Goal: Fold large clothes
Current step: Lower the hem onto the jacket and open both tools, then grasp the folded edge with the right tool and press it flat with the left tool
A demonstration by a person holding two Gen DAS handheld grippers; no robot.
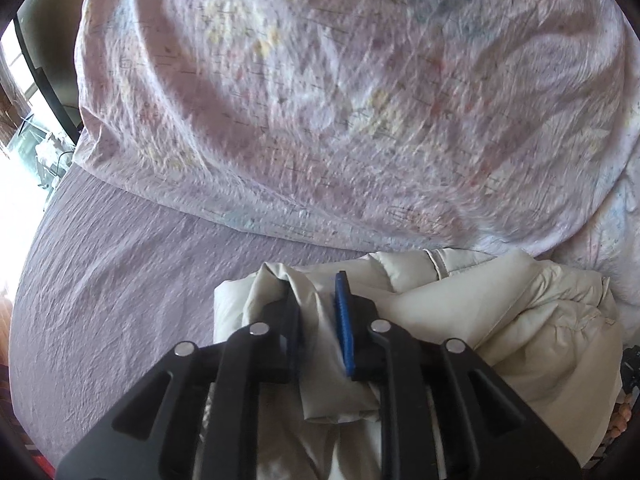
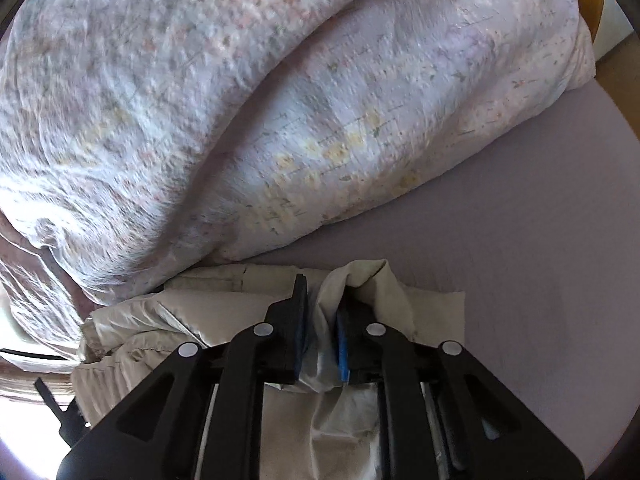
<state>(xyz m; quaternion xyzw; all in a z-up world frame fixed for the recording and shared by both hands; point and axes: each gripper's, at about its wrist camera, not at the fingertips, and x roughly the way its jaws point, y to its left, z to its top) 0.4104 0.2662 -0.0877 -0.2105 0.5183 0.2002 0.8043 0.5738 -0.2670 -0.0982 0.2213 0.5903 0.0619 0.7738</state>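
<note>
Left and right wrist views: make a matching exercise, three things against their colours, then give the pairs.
Things:
1. jacket
2. duvet
3. bed sheet

Colours:
A. plain lilac
B. cream
C. pale floral print

Pairs: 1-B, 2-C, 3-A.

The left gripper and right gripper each pinch jacket fabric.

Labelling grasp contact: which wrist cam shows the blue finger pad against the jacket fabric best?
Left wrist. There the blue pad shows almost full length, pressed on the cream jacket fold held in the left gripper. In the right wrist view, the right gripper shows only a short strip of its pad, mostly buried in bunched fabric.
</note>
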